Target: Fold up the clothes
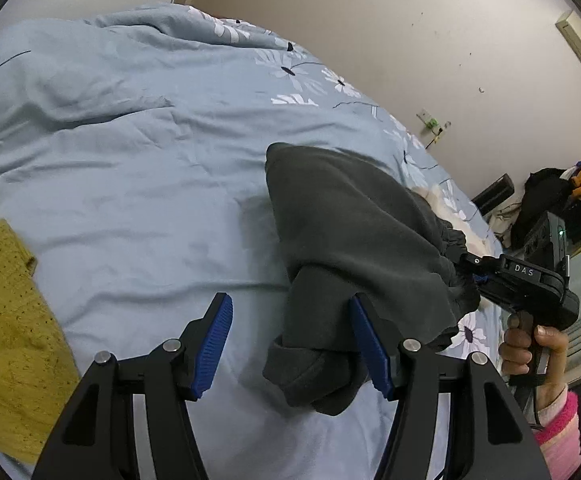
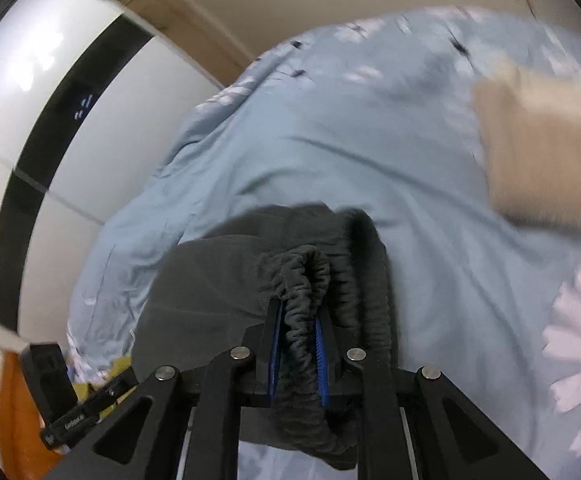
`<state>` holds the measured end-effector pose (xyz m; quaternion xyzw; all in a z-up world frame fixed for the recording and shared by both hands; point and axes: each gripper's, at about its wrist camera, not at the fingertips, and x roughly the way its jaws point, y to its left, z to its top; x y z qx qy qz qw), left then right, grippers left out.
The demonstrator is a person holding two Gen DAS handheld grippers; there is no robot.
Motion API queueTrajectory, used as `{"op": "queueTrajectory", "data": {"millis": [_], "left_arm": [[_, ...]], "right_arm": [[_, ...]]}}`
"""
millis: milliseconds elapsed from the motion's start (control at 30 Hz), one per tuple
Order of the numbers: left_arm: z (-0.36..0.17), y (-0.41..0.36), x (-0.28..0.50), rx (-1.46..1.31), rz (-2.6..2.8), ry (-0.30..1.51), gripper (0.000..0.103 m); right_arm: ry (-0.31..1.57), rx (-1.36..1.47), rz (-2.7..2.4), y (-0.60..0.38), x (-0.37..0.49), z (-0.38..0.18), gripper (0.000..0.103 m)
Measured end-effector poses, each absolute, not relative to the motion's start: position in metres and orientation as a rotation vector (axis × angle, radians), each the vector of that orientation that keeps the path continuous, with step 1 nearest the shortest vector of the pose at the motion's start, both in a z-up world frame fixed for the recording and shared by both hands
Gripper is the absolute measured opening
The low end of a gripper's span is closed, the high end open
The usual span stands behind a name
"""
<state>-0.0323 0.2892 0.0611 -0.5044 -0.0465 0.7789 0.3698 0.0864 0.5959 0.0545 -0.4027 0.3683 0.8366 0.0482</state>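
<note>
Dark grey fleece trousers (image 1: 342, 240) hang folded above the light blue bed cover (image 1: 130, 168). My left gripper (image 1: 290, 344) is open, with the lower fold of the trousers lying against its right blue pad (image 1: 370, 348). My right gripper (image 2: 298, 320) is shut on the trousers' elastic waistband (image 2: 302, 280) and holds it up. The right gripper also shows in the left wrist view (image 1: 522, 280), gripped by a hand in a pink sleeve. The left gripper shows at the lower left of the right wrist view (image 2: 74, 408).
A mustard yellow knitted garment (image 1: 6, 340) lies on the bed at the left. A beige folded garment (image 2: 542, 148) lies on the bed at the far right, blurred. A white wardrobe (image 2: 50, 140) stands to the left. Dark clutter (image 1: 550, 196) sits on the floor beside the bed.
</note>
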Motion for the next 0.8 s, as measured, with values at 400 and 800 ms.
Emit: {"op": "queueTrajectory", "data": {"millis": [400, 800], "left_arm": [[0.113, 0.303, -0.024, -1.101, 2.081, 0.026, 0.064], [0.068, 0.363, -0.013, -1.178, 1.962, 0.244, 0.064]], "right_arm": [[0.727, -1.125, 2.685, 0.568, 0.102, 0.118, 0.027], [0.809, -1.317, 2.644, 0.560, 0.065, 0.058, 0.029]]}}
